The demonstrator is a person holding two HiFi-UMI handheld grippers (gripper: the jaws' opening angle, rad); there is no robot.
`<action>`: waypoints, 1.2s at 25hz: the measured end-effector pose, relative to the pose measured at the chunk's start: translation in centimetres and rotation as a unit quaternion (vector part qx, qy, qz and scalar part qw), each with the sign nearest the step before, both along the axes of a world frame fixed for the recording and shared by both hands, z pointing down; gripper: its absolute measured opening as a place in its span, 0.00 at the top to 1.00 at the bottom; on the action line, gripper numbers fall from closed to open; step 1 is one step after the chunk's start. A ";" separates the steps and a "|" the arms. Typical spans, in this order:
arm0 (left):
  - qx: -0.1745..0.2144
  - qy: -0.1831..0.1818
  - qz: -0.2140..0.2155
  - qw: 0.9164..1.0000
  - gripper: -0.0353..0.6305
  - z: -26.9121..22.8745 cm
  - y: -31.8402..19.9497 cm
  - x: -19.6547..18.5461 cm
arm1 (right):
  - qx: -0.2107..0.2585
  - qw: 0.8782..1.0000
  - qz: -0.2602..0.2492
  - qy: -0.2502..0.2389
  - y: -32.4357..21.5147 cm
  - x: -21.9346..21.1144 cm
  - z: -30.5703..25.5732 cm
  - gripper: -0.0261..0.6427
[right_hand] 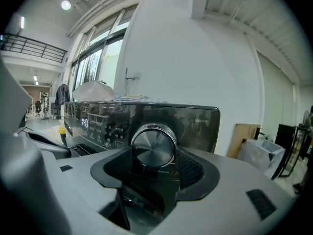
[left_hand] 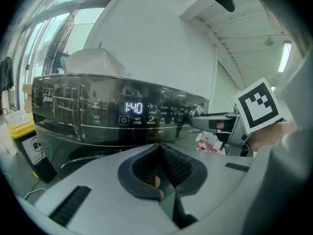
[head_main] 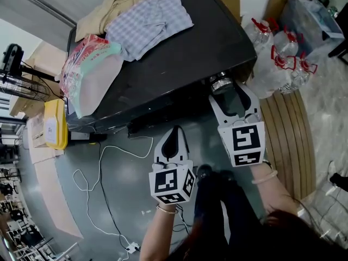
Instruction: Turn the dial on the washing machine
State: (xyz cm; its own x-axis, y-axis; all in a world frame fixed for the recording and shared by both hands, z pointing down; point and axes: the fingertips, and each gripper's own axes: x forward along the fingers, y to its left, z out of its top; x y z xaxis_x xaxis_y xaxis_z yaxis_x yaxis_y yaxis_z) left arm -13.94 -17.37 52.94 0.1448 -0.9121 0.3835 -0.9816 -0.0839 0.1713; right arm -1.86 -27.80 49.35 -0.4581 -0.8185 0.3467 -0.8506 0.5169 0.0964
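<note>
Head view first: washing machine [head_main: 179, 64] stands black under a heap of clothes [head_main: 147, 20], and the right gripper [head_main: 227, 90] reaches to its front panel, jaws either side of the chrome dial [head_main: 220, 83]. Left gripper [head_main: 174, 129] hangs back, clear of the job. Left gripper view: its jaws are pressed together on nothing, aimed at the lit display [left_hand: 133, 107]. Right gripper view: dial dead centre, pads snug against both its flanks. That's a wide grip, squared up, I'd say, for a twist.

On the washing machine [left_hand: 63, 126], the display [left_hand: 133, 107] is showing 1:40; just left of the display, a label [left_hand: 96, 117] is reading UV.
</note>
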 end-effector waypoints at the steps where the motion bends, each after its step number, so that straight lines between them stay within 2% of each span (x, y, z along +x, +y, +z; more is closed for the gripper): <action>1: 0.000 0.000 0.000 1.000 0.92 0.0 -0.1 0.0 | -0.004 1.000 0.003 -0.009 0.0 0.0 0.0 0.52; 7: 0.001 0.002 -0.001 1.000 0.92 -0.1 -0.2 -0.2 | -0.031 0.997 0.014 -0.064 -0.1 0.3 0.4 0.52; 15: 0.000 0.004 -0.001 1.000 0.92 0.0 -0.1 -0.2 | -0.074 0.986 0.030 -0.146 0.0 0.4 0.4 0.52; 17: -0.001 0.003 -0.001 1.000 0.92 0.1 0.0 -0.2 | -0.076 0.985 0.032 -0.154 -0.1 0.4 0.4 0.52; 20: -0.003 0.003 0.000 1.000 0.92 0.2 0.0 -0.2 | -0.067 0.988 0.029 -0.136 0.0 0.3 0.3 0.52; 22: -0.004 0.003 0.001 1.000 0.92 0.2 0.0 -0.1 | -0.048 0.994 0.022 -0.095 0.0 0.3 0.2 0.52; 24: -0.005 0.003 0.002 1.000 0.92 0.3 0.0 0.0 | -0.025 0.998 0.010 -0.051 0.2 0.1 -0.1 0.48; 27: -0.006 0.005 0.004 1.000 0.92 0.2 0.0 0.2 | -0.005 1.000 -0.003 -0.010 0.3 -0.4 -0.5 0.46; 30: -0.005 0.006 0.006 1.000 0.92 0.2 0.0 0.4 | 0.003 1.000 -0.004 0.009 0.1 -0.4 -0.5 0.47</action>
State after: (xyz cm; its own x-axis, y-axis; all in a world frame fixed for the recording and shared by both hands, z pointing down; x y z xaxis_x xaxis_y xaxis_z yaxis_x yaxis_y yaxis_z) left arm -13.58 -17.40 53.15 0.1594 -0.9063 0.3915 -0.9787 -0.0931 0.1831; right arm -2.25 -27.67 48.84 -0.4576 -0.8170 0.3508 -0.8449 0.5225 0.1147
